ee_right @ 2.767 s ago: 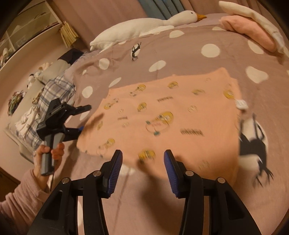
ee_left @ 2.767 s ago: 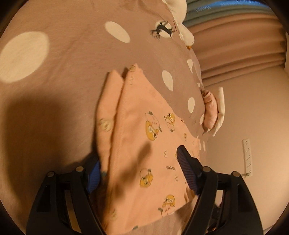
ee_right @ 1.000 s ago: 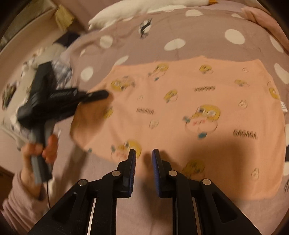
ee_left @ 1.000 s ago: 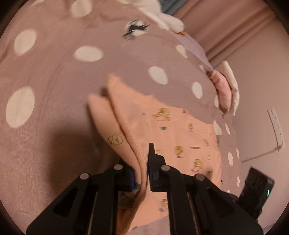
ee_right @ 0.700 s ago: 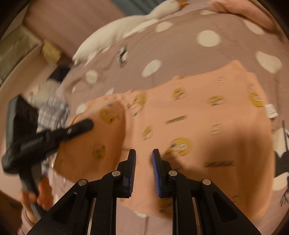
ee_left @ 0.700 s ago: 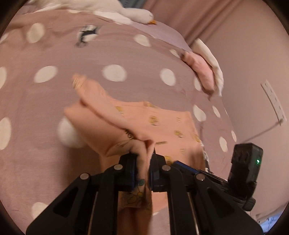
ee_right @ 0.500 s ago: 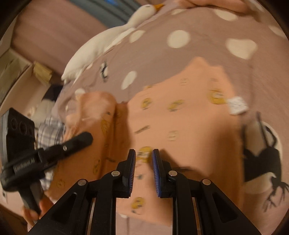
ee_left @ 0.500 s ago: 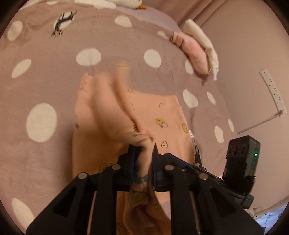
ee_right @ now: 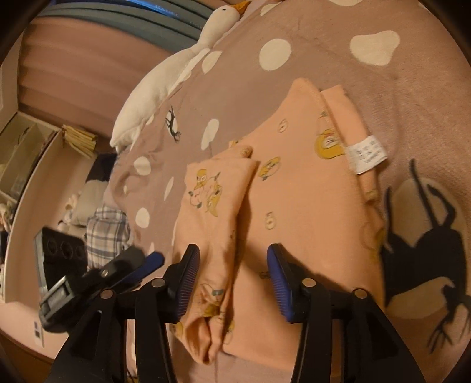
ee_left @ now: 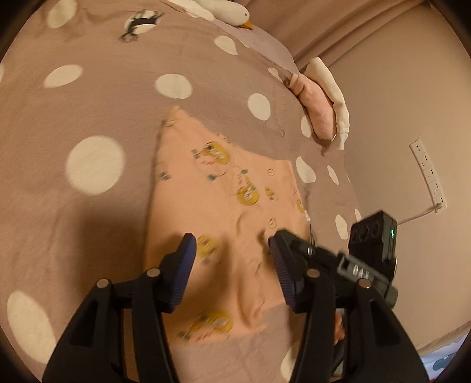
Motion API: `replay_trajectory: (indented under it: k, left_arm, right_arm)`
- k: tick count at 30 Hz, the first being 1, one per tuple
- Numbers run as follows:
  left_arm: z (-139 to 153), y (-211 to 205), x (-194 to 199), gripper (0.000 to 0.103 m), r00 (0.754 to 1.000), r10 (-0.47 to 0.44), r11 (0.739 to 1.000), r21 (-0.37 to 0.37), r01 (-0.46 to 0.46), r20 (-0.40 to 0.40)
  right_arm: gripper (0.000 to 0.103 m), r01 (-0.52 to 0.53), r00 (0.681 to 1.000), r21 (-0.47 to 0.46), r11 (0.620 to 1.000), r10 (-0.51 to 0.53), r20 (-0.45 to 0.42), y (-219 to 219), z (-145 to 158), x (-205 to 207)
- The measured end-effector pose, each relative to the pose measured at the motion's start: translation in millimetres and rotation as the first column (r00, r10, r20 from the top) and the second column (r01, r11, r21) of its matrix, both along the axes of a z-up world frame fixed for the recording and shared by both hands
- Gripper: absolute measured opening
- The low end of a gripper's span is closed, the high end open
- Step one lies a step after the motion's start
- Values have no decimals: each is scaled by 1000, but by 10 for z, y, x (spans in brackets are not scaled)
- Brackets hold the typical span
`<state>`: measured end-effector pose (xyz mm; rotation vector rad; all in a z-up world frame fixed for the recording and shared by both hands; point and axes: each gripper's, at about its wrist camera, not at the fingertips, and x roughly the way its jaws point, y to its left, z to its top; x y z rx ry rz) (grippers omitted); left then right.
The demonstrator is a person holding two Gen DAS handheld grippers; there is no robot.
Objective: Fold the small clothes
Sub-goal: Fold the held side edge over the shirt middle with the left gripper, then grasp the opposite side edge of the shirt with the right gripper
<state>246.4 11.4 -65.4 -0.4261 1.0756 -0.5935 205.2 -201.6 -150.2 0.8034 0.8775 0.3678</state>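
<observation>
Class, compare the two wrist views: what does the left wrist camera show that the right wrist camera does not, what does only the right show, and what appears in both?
Only the left wrist view shows the white wall power strip and the folded pink and cream bedding.

Only the right wrist view shows the garment's white care label and the plaid cloth.

Both show the peach duck-print garment, the white goose plush, and the open left gripper and open right gripper.

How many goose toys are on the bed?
1. The white goose toy lies along the far edge of the dotted bedspread, beyond the peach garment. Its head also shows in the left wrist view. Others may be out of view.
</observation>
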Motion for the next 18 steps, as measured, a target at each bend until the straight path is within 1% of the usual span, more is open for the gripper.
replay_trajectory:
  k: [4,9,12,16,18]
  left_arm:
    - [-144,239,-172,52,1000,28,1000,5,-28,-14]
    - [-426,470,-373,52,996,59,998,-23,-61,-73]
    - [-528,552,-438,52,993,68,997,-30,-72,-95]
    - [-559,614,-466,52,992,73,995,-58,-79,-101]
    - [-563,622,-473,52,992,72,995,-60,-79,-99]
  right_arm:
    - [48,-34,999,-9,999,34,-17,130,12,144]
    - [48,-52,996,-52,997,48,-71,279,-23,334]
    - [48,-68,995,-67,995,63,-73,336,3,431]
    - [48,-86,996,-62,994,84,-41,387,22,482]
    - [48,-92,995,-78,993,90,-37,435,5,518]
